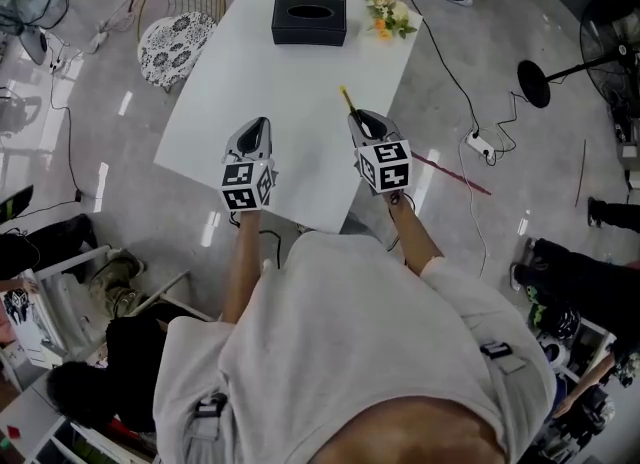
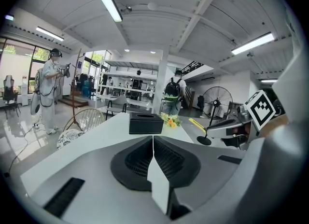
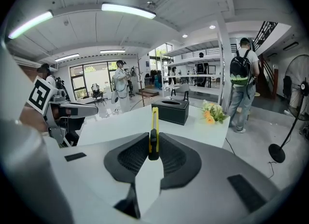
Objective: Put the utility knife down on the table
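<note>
Right gripper view: knife (image 3: 154,120) in tool (image 3: 153,140)

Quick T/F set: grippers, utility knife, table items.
1. The right gripper is shut on the utility knife. True.
2. The left gripper holds something. False: it is shut and empty.
3. The utility knife lies on the table. False: it is clamped in the right gripper.
4. A black tissue box stands on the table. True.
5. The flowers are at the table's near edge. False: far end, beside the tissue box.
</note>
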`<move>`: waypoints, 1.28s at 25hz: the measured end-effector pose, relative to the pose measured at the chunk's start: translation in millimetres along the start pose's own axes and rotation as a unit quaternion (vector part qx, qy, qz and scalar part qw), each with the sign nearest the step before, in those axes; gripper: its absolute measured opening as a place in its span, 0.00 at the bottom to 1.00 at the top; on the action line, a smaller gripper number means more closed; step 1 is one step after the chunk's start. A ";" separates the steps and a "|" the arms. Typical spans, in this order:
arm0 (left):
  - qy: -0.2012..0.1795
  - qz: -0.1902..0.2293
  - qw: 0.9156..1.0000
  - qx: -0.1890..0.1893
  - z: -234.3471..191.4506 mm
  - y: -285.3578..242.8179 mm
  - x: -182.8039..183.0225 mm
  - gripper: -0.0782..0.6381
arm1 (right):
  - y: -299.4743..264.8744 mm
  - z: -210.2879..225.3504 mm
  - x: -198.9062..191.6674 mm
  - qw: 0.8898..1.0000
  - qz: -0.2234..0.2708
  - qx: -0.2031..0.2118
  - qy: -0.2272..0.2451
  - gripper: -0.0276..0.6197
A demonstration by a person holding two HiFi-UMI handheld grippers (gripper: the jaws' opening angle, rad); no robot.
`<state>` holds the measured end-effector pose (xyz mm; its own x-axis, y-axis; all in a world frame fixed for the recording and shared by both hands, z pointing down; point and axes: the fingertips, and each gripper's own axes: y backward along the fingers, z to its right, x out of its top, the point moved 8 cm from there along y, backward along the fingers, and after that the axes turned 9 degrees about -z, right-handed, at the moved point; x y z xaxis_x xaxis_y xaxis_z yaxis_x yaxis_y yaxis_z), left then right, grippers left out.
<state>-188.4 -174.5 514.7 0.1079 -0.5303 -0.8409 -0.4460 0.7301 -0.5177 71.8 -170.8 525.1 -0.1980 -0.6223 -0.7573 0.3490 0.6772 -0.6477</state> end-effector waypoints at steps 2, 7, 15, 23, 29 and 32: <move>0.003 -0.005 1.000 0.005 0.2 -3.8 -1.3 0.14 | -7.0 3.5 -1.4 1.000 -0.006 0.008 0.000 0.17; 0.012 -0.018 1.000 0.014 -0.1 -15.2 -4.8 0.14 | -21.8 12.2 -5.2 1.000 -0.020 0.021 -0.003 0.17; 0.031 -0.042 0.998 0.024 -1.8 -28.3 -21.4 0.14 | -41.2 21.1 -26.8 0.998 -0.059 0.034 -0.008 0.17; 0.046 -0.064 0.996 0.029 -2.1 -36.5 -38.2 0.14 | -55.0 20.3 -43.7 0.995 -0.088 0.050 -0.008 0.17; 0.051 -0.074 0.996 0.029 -0.2 -39.8 -45.4 0.14 | -67.3 19.1 -49.9 0.993 -0.104 0.059 -0.004 0.17; 0.051 -0.076 0.995 0.032 -1.6 -40.9 -46.1 0.14 | -78.2 19.5 -45.4 0.992 -0.108 0.064 0.005 0.17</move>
<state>-176.5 -180.6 574.9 0.0773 -0.6758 -0.7330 -0.3734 0.6621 -0.6498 71.4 -203.2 611.7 -0.2909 -0.7431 -0.6027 0.4110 0.4718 -0.7801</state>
